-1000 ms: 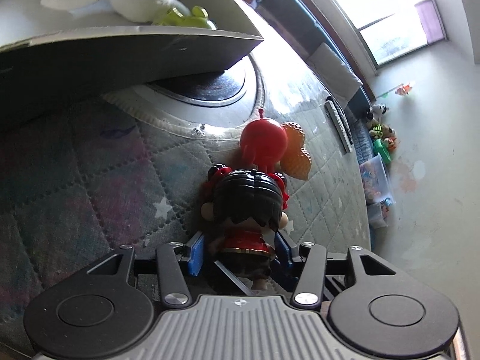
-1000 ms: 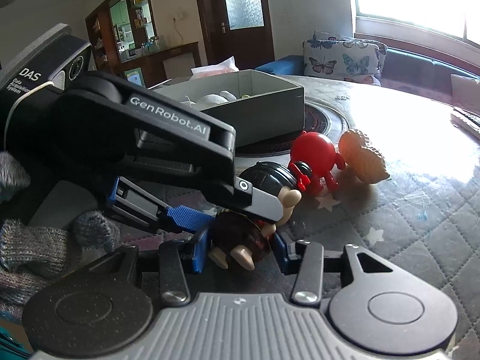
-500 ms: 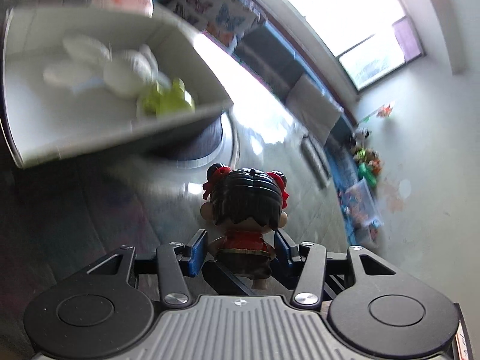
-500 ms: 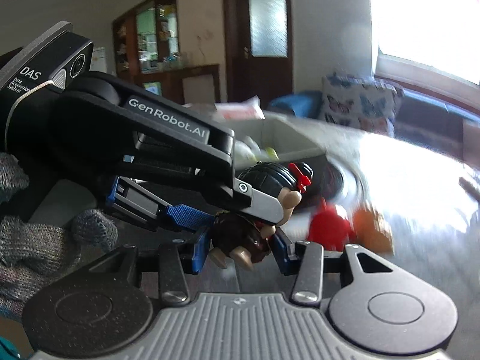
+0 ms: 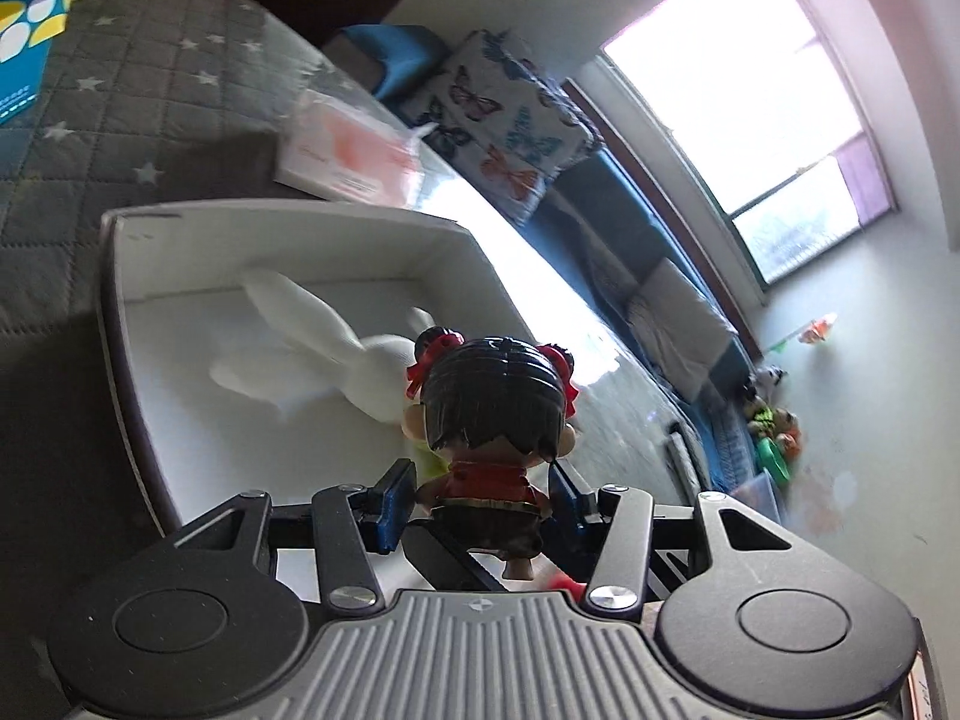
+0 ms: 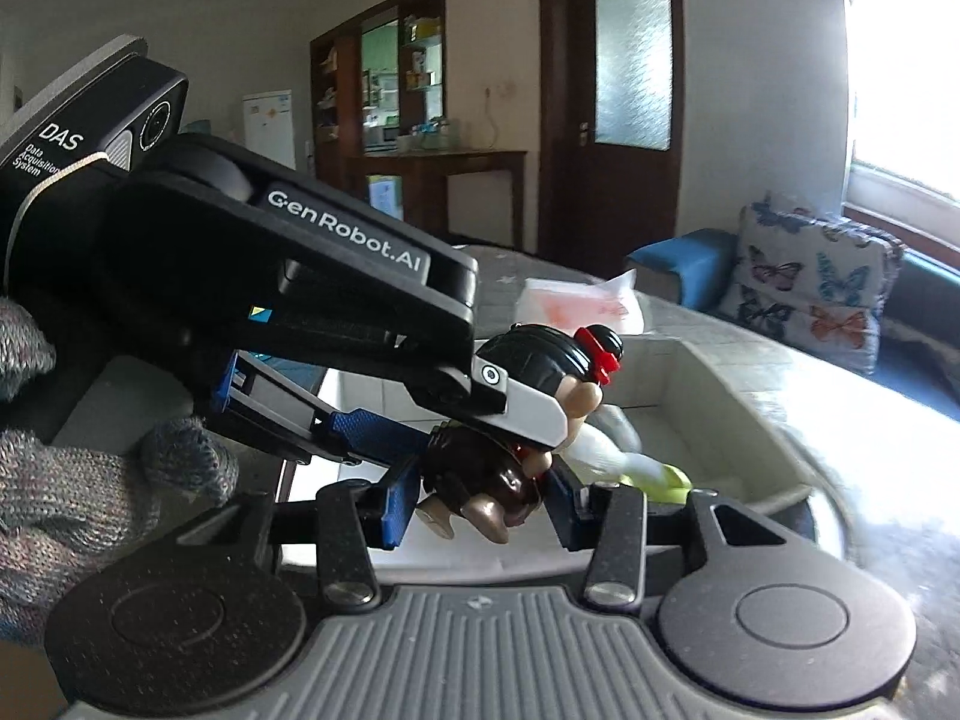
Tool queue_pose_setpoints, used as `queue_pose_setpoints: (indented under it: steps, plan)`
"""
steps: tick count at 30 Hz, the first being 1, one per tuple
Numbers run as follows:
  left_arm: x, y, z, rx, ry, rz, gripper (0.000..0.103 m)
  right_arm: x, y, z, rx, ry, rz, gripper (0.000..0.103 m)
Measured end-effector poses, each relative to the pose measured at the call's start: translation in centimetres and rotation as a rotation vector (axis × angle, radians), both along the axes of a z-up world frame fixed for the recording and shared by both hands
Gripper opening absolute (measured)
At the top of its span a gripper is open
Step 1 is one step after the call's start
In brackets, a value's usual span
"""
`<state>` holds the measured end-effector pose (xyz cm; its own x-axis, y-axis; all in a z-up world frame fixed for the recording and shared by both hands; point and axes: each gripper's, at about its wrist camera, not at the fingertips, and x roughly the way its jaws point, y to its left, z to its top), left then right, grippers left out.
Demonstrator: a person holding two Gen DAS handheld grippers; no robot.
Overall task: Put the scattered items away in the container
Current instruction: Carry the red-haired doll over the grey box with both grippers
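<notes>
Both grippers are shut on one doll figure (image 5: 495, 420) with black hair, red bows and a red dress. My left gripper (image 5: 483, 495) holds it at the waist above the white box (image 5: 129, 324). My right gripper (image 6: 486, 501) holds its lower body, with the doll (image 6: 540, 372) lying on its side there and the left gripper's body crossing over it. Inside the box lie a white plush rabbit (image 5: 318, 336) and a green toy (image 6: 666, 483), partly hidden by the doll.
The box (image 6: 738, 402) stands on a grey quilted star cloth (image 5: 138, 78). A pink tissue pack (image 5: 348, 156) lies behind the box. A blue carton (image 5: 24, 42) is at the far left. A butterfly cushion (image 5: 510, 126) and sofa lie beyond.
Both grippers lifted the doll off the cloth and carried it up and over the box. The red toy and orange toy left behind have dropped out of view.
</notes>
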<state>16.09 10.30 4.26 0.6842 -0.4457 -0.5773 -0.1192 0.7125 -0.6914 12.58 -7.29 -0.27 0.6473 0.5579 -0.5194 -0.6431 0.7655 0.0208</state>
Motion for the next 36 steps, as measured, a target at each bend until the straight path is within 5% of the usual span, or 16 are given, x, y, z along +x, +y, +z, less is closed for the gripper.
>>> queue_pose_setpoints:
  steps: [10, 16, 21, 36]
  plan:
    - [1.8, 2.1, -2.2, 0.040, 0.091, 0.062, 0.052, 4.2, 1.8, -2.3, 0.022, 0.132, 0.068, 0.045]
    - [2.7, 0.4, -2.0, 0.168, 0.150, 0.033, 0.052, 5.5, 1.3, -3.1, 0.023, 0.211, 0.090, 0.045]
    - [3.6, 0.2, -2.2, 0.195, 0.197, 0.024, 0.052, 6.9, 1.2, -3.5, 0.041, 0.284, 0.097, 0.046]
    - [4.1, 0.5, -1.6, 0.218, 0.237, 0.010, 0.046, 7.2, 2.1, -3.9, -0.023, 0.290, 0.074, 0.048]
